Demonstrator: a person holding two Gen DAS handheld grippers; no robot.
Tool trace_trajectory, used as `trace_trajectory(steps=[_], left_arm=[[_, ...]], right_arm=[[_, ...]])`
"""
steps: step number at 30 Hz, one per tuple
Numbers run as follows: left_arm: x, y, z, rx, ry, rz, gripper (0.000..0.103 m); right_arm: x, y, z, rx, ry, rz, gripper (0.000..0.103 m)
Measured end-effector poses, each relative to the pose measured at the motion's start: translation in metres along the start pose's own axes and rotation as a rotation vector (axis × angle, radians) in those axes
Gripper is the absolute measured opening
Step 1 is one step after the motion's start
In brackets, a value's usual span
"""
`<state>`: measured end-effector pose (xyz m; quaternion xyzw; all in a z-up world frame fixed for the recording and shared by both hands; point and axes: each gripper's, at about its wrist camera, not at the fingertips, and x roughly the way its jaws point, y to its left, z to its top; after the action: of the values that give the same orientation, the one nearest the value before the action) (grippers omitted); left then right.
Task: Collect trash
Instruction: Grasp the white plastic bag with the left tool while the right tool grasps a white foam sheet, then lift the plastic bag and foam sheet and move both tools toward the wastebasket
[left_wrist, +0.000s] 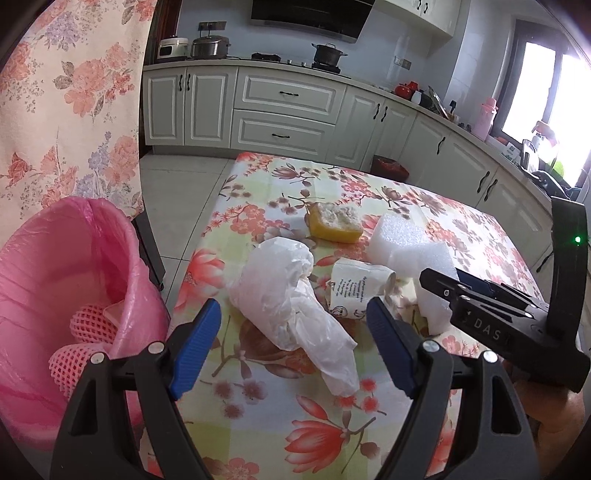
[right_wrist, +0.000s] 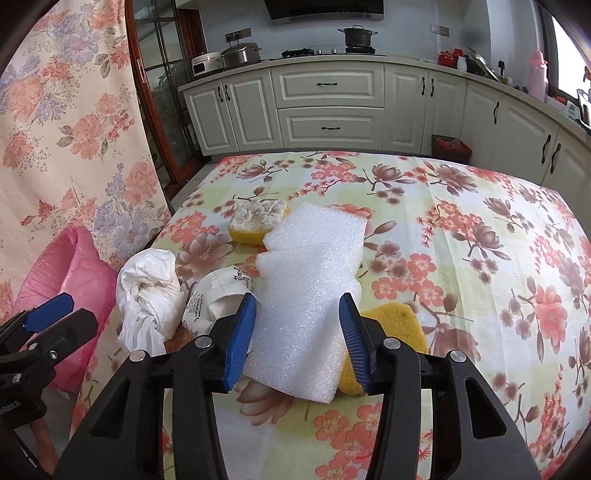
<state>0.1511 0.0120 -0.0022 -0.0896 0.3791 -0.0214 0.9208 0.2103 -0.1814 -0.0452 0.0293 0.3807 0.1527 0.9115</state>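
Note:
A crumpled white plastic bag (left_wrist: 291, 295) lies on the floral table (left_wrist: 321, 435), between the open fingers of my left gripper (left_wrist: 291, 343). Beside it lies a crushed paper cup (left_wrist: 356, 291), a white foam sheet (left_wrist: 406, 251) and a yellow sponge (left_wrist: 336, 221). My right gripper (right_wrist: 297, 339) is open with its blue pads on either side of the foam sheet (right_wrist: 306, 291), which lies over a second yellow sponge (right_wrist: 395, 325). The bag (right_wrist: 147, 291), cup (right_wrist: 218, 295) and far sponge (right_wrist: 258, 219) sit to its left. The right gripper also shows in the left wrist view (left_wrist: 480, 310).
A bin lined with a pink bag (left_wrist: 48, 295) stands off the table's left edge and holds pink foam netting (left_wrist: 88, 332). It also shows in the right wrist view (right_wrist: 74, 273). A floral curtain (left_wrist: 66, 92) hangs behind it. Kitchen cabinets (left_wrist: 280, 110) run along the far wall.

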Motion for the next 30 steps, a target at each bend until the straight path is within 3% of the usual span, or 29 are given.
trace_trajectory(steps=[23, 30], left_arm=[[0.045, 0.001, 0.002, -0.034, 0.112, 0.024, 0.072], [0.058, 0.002, -0.001, -0.024, 0.164, 0.039, 0.036]], right_arm=[[-0.051, -0.044, -0.002, 0.057, -0.090, -0.015, 0.043], [-0.059, -0.061, -0.006, 0.087, -0.101, -0.033, 0.044]])
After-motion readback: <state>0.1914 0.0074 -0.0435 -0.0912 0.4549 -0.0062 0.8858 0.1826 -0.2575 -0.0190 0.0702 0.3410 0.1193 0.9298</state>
